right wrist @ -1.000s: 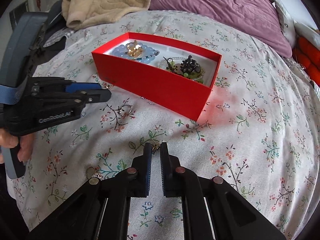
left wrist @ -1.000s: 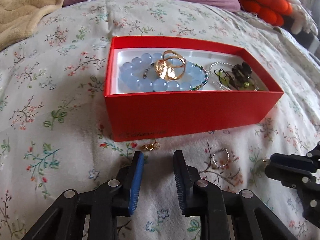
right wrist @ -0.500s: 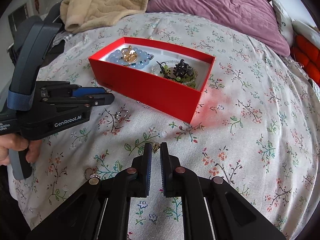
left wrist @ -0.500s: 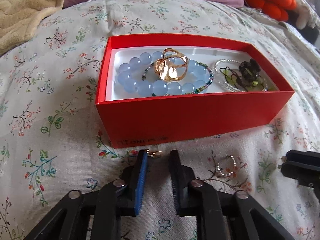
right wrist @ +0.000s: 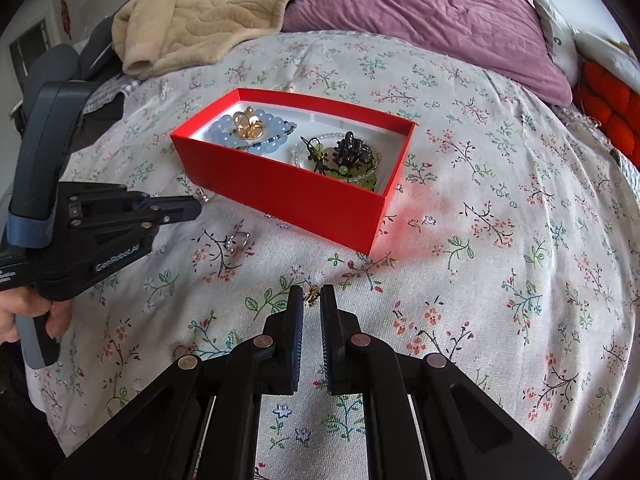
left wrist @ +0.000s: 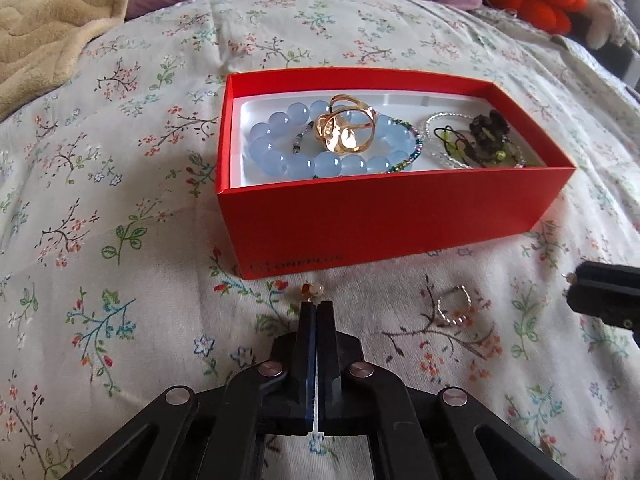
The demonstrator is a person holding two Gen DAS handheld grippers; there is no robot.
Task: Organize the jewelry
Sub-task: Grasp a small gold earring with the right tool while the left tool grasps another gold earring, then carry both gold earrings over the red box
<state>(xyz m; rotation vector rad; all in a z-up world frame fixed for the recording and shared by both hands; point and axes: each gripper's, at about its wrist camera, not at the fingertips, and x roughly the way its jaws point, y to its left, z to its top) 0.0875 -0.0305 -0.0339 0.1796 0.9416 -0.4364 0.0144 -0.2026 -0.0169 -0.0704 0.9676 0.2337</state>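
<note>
A red box (left wrist: 384, 216) (right wrist: 288, 196) on the flowered bedspread holds a blue bead bracelet (left wrist: 280, 152), a gold ring (left wrist: 346, 128) and dark and green pieces (left wrist: 488, 132). My left gripper (left wrist: 318, 304) (right wrist: 196, 206) is shut on a small gold earring (left wrist: 312, 290) in front of the box. A silver hoop earring (left wrist: 454, 310) (right wrist: 236, 240) lies on the cover to its right. My right gripper (right wrist: 311, 292) is slightly open around a small gold piece (right wrist: 313, 293) lying on the cover; its tip shows in the left wrist view (left wrist: 576, 280).
A beige blanket (right wrist: 208, 12) and a purple duvet (right wrist: 420, 16) lie behind the box. Orange cushions (right wrist: 612, 112) sit at the far right. Another small ring (right wrist: 182, 350) lies on the cover left of my right gripper.
My left gripper has moved forward to the gold earring by the box and shut on it. My right gripper has stayed over its small gold piece with the same narrow gap.
</note>
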